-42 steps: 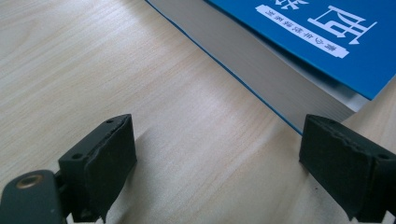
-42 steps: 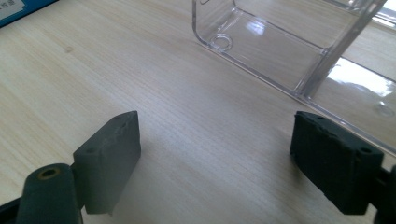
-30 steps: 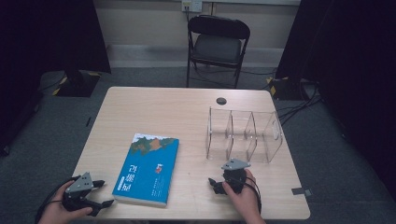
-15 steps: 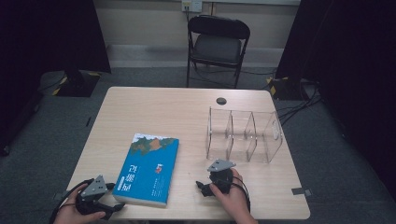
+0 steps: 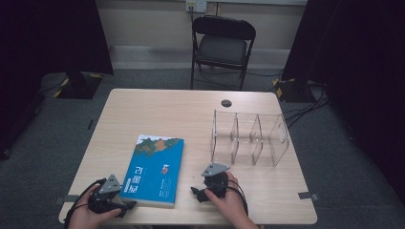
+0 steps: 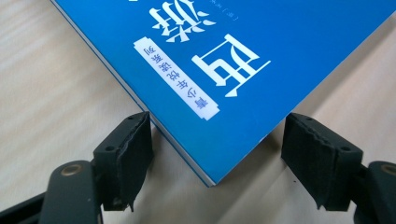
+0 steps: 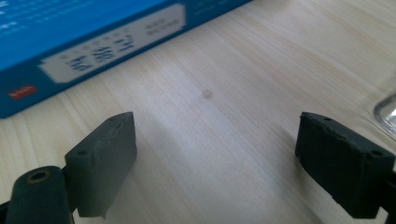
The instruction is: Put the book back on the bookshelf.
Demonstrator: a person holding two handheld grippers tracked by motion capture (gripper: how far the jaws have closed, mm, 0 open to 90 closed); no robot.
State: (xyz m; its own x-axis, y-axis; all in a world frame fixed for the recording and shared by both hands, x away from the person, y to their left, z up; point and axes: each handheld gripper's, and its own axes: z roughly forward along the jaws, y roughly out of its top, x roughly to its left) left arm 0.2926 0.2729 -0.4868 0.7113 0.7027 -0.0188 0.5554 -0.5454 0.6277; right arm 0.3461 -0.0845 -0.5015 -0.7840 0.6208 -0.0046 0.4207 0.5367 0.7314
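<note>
Two grippers, zero grip so far: book [image 5: 154,171] lies flat on the table [image 5: 191,114]. Left gripper [image 6: 217,149], jaws just closing, straddles its corner untouched; right gripper [image 7: 215,154] gapes wide beside it.

On my high view I see a pale wooden table [image 5: 157,112] with a small dark round spot [image 5: 226,103] near its far edge. A clear plastic organiser [image 5: 250,139] with three compartments stands on the table's right half, upright. Behind the table, a black folding chair [image 5: 222,45] faces me, set on grey carpet [image 5: 47,143]. Dark curtains [image 5: 52,33] hang at both sides of the room, and a pale wall runs behind the chair with an outlet plate [image 5: 196,5] at the top. Cables [image 5: 305,102] trail over the floor to the right, near yellow-and-black tape [image 5: 282,86]. Two short strips of tape [image 5: 308,195] sit at the table's near corners.
</note>
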